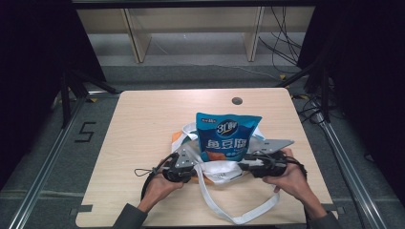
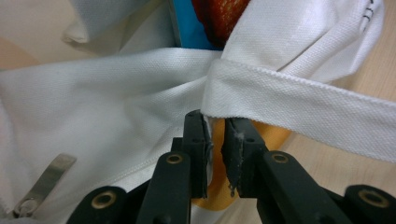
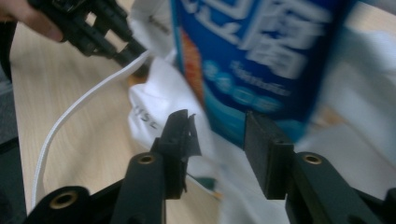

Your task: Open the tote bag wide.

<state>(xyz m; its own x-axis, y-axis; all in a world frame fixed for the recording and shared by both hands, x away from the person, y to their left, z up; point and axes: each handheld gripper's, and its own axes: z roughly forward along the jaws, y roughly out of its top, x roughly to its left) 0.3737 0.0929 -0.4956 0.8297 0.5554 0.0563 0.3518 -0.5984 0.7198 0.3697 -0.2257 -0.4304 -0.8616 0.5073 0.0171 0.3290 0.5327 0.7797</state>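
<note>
- The blue snack pouch [image 1: 228,136] stands upright in the white tote bag [image 1: 217,170] mid-worktop [image 1: 143,124].
- Left gripper [image 2: 215,140] clenches the bag's fabric edge.
- Right gripper [image 3: 215,140], released, has the pouch's bottom directly ahead, nearer than the left.

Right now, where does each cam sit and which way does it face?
High view: above the person's side, looking forward and down on the table; forearms, both hands, left claw, right claw.
Left gripper view: on the left claw, facing the bag and its strap; own jaws.
Right gripper view: on the right claw, facing the packet; own jaws, other hand's fingertip.
Shared: bag, packet, strap.
</note>
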